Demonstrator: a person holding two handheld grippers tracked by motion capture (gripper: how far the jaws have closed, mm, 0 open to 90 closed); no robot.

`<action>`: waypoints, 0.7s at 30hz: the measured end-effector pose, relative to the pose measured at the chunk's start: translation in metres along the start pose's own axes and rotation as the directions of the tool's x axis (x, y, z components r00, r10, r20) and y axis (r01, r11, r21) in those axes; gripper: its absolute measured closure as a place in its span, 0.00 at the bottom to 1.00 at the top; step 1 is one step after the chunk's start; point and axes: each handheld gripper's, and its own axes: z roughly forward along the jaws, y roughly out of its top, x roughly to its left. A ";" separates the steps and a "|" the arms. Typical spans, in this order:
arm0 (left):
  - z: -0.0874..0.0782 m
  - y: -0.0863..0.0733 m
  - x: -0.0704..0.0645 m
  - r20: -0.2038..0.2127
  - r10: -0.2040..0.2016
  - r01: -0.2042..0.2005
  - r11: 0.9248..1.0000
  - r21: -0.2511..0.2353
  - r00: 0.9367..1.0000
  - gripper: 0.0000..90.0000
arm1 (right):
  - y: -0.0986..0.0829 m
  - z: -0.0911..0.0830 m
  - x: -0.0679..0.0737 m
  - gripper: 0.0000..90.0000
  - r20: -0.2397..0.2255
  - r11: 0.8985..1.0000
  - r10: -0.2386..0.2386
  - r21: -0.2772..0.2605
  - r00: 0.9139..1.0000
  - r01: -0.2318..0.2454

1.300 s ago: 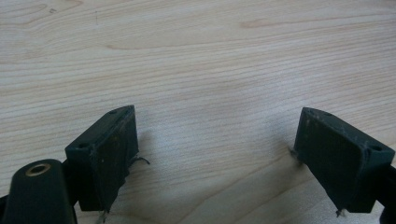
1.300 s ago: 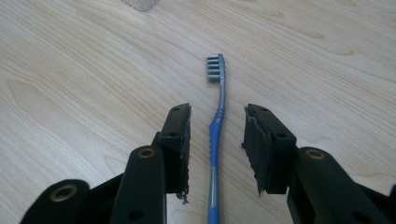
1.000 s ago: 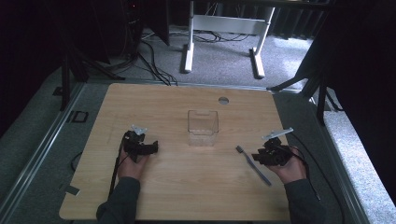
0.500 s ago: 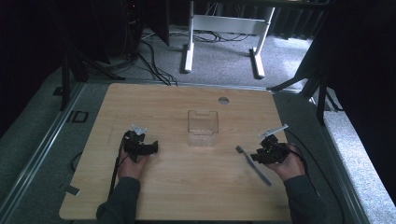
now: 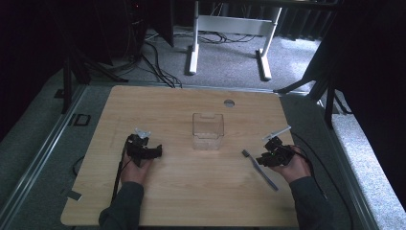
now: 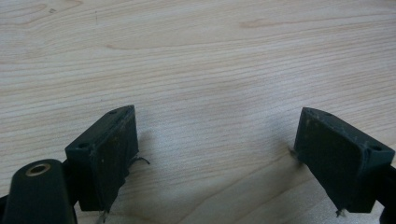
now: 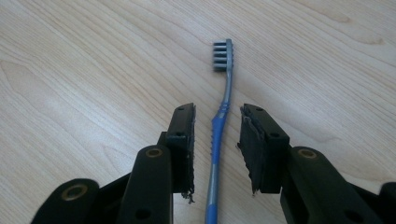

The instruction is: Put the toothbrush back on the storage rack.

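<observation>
My right gripper (image 7: 217,140) straddles the blue-and-grey plastic toothbrush (image 7: 219,135) lying flat on the wooden table (image 5: 182,191) — handle along the gap, jaws narrowly parted, untouched. Left gripper (image 6: 215,154) wide, empty — well apart.

One wooden worktop (image 5: 182,191), centre of the high view. One clear plastic container (image 5: 208,131), mid frame. One toothbrush (image 5: 259,168), lower right of the high view; same one (image 7: 219,130) in the right gripper view, grey bristle head up, blue handle down. Two tongs: left tongs (image 5: 157,152) lower left of centre, right tongs (image 5: 260,160) lower right. Two black jaws per tongs, four jaws total. Two hands: left hand (image 5: 135,170), right hand (image 5: 296,166). One round hole (image 5: 229,103) in worktop, upper centre. One white frame stand (image 5: 230,36) on floor, top of frame, two legs.
</observation>
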 end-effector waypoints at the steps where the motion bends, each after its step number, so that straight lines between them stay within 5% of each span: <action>1: 0.000 0.000 0.000 0.000 0.000 0.000 1.000 0.000 1.000 0.16 | 0.000 0.001 0.000 0.72 0.001 1.000 0.002 0.001 1.000 -0.002; 21: 0.000 0.000 0.000 0.000 0.000 0.000 1.000 0.000 1.000 0.16 | 0.007 0.013 -0.005 0.72 -0.024 0.997 0.010 0.071 1.000 -0.008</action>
